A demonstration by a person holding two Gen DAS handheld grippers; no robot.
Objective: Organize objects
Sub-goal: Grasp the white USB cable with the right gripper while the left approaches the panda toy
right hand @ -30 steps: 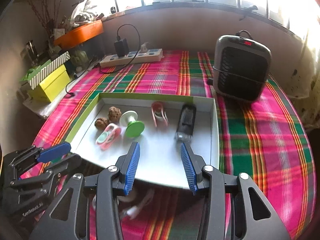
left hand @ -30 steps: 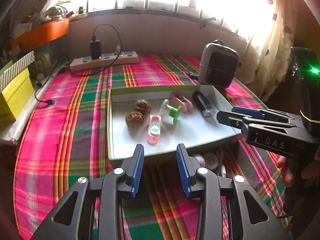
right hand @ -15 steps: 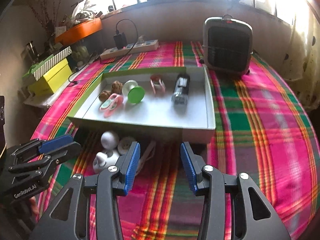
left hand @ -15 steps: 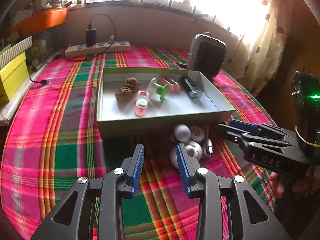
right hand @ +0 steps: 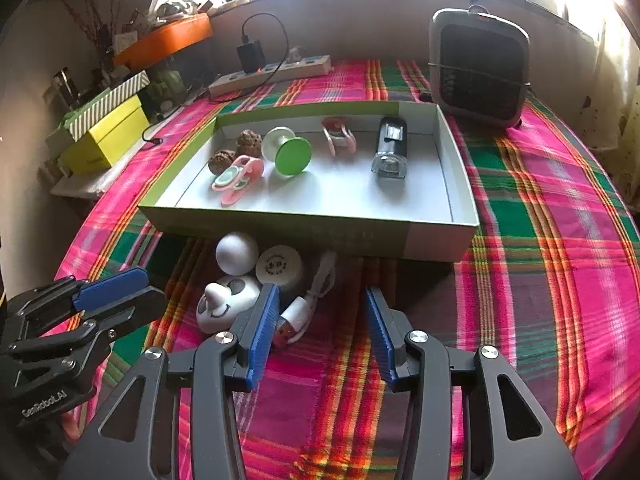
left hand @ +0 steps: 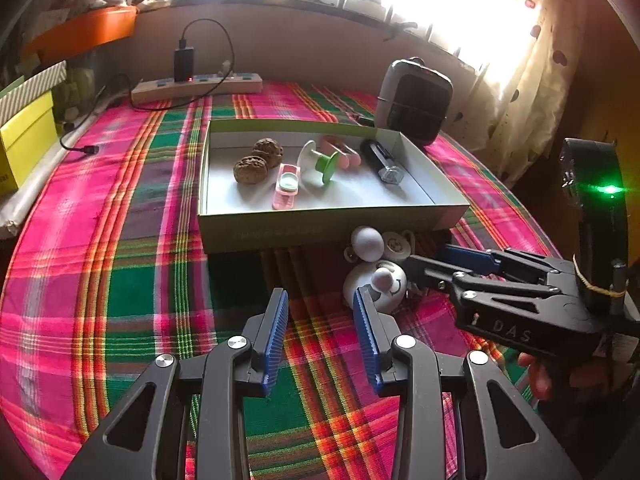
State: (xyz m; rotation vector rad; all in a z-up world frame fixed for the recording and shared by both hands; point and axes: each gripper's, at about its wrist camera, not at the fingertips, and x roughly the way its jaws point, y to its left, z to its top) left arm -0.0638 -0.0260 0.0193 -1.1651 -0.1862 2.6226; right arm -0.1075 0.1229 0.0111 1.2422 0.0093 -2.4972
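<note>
Boxed, beyond the fingers: walnuts (right hand: 236,150), pink case (right hand: 238,178), green spool (right hand: 289,151), pink clip (right hand: 339,136), black torch (right hand: 390,148). Unboxed, at left gripper (left hand: 320,334) and right gripper (right hand: 322,330), both released, empty: white ball (right hand: 237,253), panda toy (right hand: 224,306), disc (right hand: 279,268), cable (right hand: 308,304)
</note>
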